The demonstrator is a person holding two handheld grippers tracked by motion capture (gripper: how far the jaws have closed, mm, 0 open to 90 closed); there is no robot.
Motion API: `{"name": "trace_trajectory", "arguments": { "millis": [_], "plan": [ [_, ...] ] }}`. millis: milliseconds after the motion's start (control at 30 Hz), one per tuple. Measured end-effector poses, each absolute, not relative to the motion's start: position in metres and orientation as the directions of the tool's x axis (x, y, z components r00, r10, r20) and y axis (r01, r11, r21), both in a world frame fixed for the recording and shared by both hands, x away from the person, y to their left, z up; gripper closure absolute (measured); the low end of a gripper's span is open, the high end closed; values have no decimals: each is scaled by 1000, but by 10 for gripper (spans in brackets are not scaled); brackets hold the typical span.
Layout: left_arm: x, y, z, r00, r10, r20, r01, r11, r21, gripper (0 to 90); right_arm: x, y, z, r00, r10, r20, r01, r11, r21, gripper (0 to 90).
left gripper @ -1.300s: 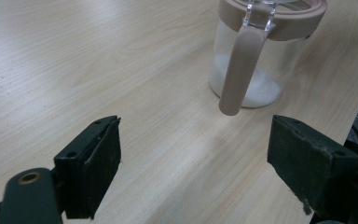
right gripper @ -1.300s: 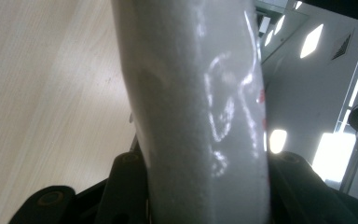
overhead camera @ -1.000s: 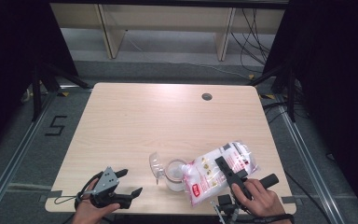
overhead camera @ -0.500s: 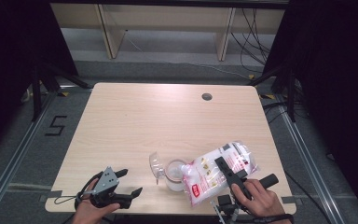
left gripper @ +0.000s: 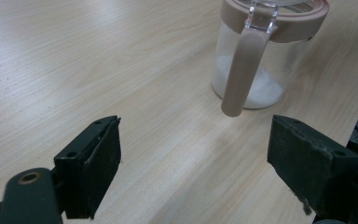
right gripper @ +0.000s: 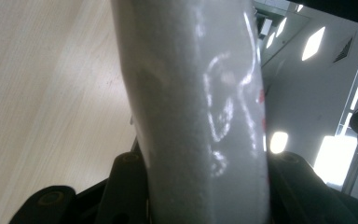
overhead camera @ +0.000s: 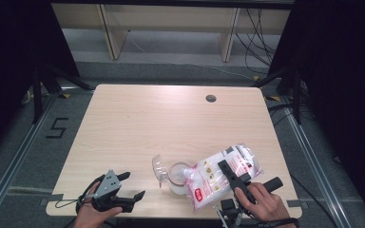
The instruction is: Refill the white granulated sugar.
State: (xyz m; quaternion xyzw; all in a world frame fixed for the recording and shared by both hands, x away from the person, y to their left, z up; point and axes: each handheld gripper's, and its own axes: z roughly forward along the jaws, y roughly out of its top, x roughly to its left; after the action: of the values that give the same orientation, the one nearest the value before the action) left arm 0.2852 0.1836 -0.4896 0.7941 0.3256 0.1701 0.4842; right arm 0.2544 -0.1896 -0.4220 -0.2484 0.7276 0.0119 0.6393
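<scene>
Your right gripper, at the lower right of the high view, is clamped on the white bag, tipped over the clear jar just left of it. Your left gripper, lower left, rests with jaws apart and holds nothing. The jar's flipped lid stands between the two grippers; a grommet hole lies in the table far above.

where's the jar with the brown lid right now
In the high view the jar stands near the table's front edge, right of centre, under the tilted bag held by the right gripper.
</scene>
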Motion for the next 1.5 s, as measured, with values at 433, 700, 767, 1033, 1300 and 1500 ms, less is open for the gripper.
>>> {"name": "trace_trajectory", "arguments": {
  "millis": [433,700,767,1033,1300,1500],
  "plan": [
    [285,183,-489,733,679,-35,349,-331,877,171,253,-192,-422,-68,-349,-935,-353,885,-304,638],
    [286,184,-489,739,673,-18,340,-349,873,171,253,-189,-421,-68,-378,-923,-354,874,-332,638],
    [285,183,-490,726,686,-43,362,-328,872,171,253,-189,-422,-70,-372,-925,-350,878,-327,638],
    [285,182,-490,726,687,-45,362,-325,873,171,254,-188,-422,-78,-395,-915,-351,870,-346,638],
    [285,183,-491,730,682,-45,360,-328,873,171,254,-188,-423,-77,-393,-916,-353,870,-344,638],
    [285,183,-490,727,686,-39,359,-331,873,171,255,-189,-422,-78,-374,-924,-357,876,-325,639]
  ]
}}
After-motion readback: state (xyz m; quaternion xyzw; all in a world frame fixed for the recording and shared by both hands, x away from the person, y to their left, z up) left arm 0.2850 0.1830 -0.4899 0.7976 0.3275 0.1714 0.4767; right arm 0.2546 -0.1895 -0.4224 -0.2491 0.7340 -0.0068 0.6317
